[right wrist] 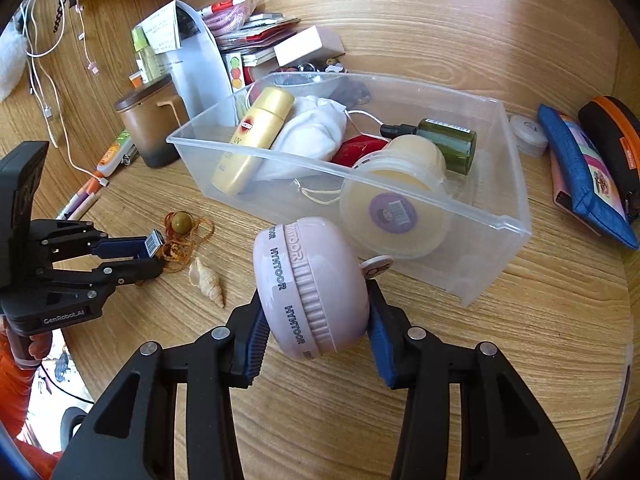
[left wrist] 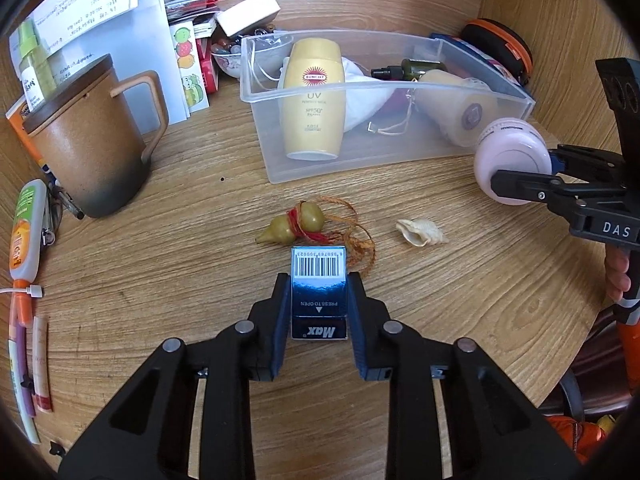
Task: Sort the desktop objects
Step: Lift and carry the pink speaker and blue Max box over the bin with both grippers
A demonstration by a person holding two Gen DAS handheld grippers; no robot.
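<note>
Both hand-held grippers loaded, bin next.
Right hand-held gripper (right wrist: 314,312) clenches the pink case (right wrist: 310,288); left hand-held gripper (left wrist: 319,300) clenches the blue box (left wrist: 319,294). Lift each over the clear bin's (right wrist: 496,222) near wall at 12 o'clock before releasing.

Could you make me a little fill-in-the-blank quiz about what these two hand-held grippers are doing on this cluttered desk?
1. The left hand-held gripper is shut on a small blue box printed with the brand name ____.
2. The right hand-held gripper holds a round ____-coloured case.
3. The yellow sunscreen bottle lies inside the clear plastic ____.
4. Loose on the wooden desk, beside the small gourd, lies a pale ____.

Missing words: Max; pink; bin; seashell
</note>
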